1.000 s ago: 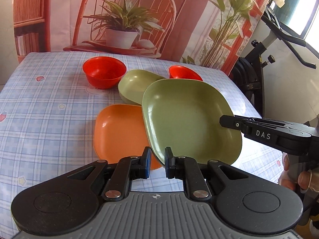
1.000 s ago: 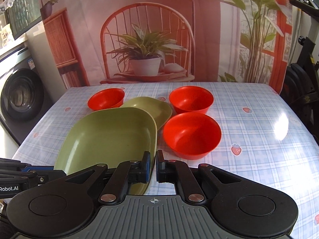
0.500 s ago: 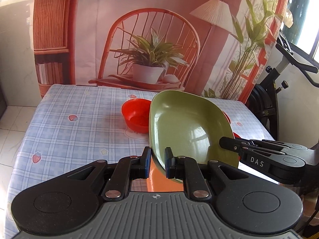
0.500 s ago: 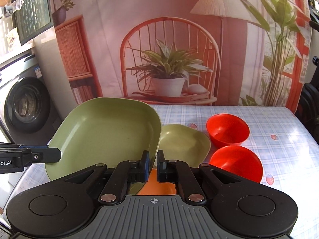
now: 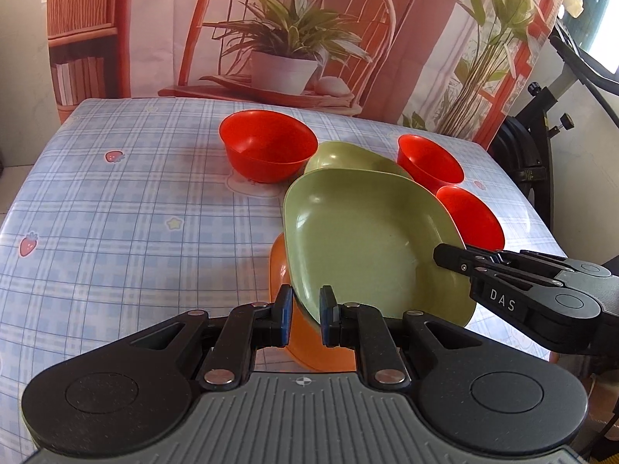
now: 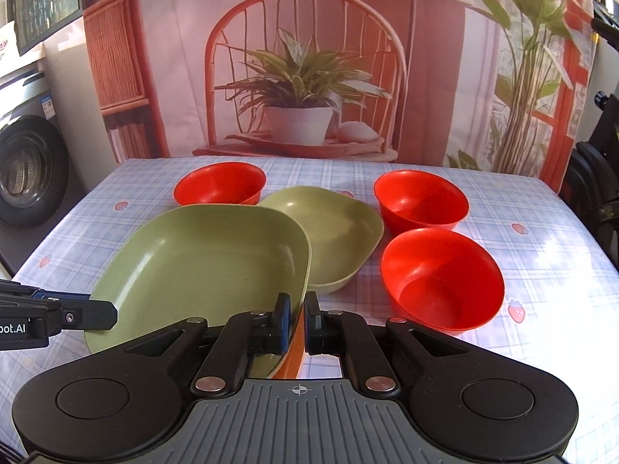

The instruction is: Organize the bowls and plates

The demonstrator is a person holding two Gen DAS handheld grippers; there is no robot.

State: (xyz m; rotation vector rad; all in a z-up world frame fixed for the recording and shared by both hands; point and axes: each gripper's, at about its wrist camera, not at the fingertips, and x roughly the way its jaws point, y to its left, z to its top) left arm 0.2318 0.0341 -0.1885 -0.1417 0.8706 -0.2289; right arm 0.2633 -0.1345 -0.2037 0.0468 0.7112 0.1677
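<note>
Both tongs, left (image 5: 303, 315) and right (image 6: 297, 323), clamp the big green plate (image 5: 363, 239) over the orange plate (image 5: 280, 266) at desk (image 5: 116, 212) near edge; three empty red bowls (image 6: 441, 274) and smaller green plate (image 6: 332, 228) behind

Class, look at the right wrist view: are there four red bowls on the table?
No. Only three red bowls show: one at the back left, one at the back right and one nearer on the right.
</note>
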